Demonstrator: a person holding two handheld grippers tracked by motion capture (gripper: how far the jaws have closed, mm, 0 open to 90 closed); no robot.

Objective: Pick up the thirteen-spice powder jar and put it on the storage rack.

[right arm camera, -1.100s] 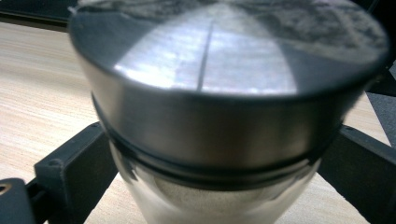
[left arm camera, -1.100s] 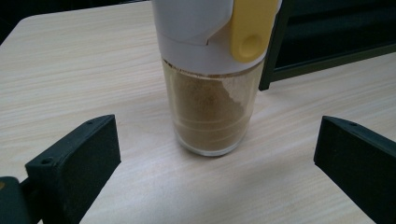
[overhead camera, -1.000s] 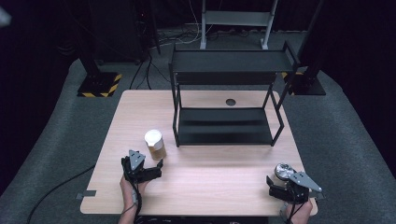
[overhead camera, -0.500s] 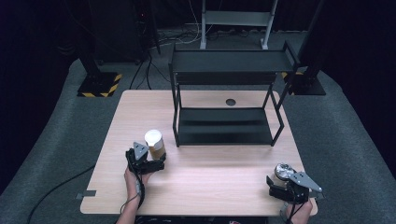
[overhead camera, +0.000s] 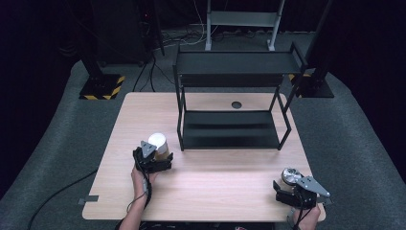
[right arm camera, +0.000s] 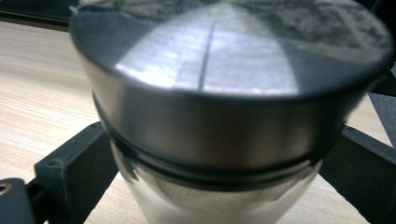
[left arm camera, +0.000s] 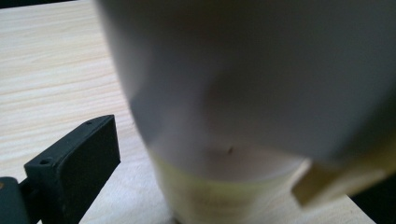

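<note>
We count one white cup (overhead camera: 158, 143), one metal-lidded jar (overhead camera: 288, 175), one black rack (overhead camera: 232, 98) and two grippers on the table (overhead camera: 210, 191). The left gripper (overhead camera: 154, 158) stands with jaws apart, the cup between them; contact cannot be told. The right gripper (overhead camera: 289, 189) has a jaw on each side of the jar; whether it clamps we cannot tell. Both forearms enter low from the near edge.

The desk (overhead camera: 215, 191) is pale wood grain with a matt finish. The jar (right arm camera: 224, 140) has a brushed, shiny metal lid over clear glass; the cup (left arm camera: 261, 93) looks like smooth matt paper. The shelf (overhead camera: 232, 129) is matt black metal, the floor rough grey carpet.
</note>
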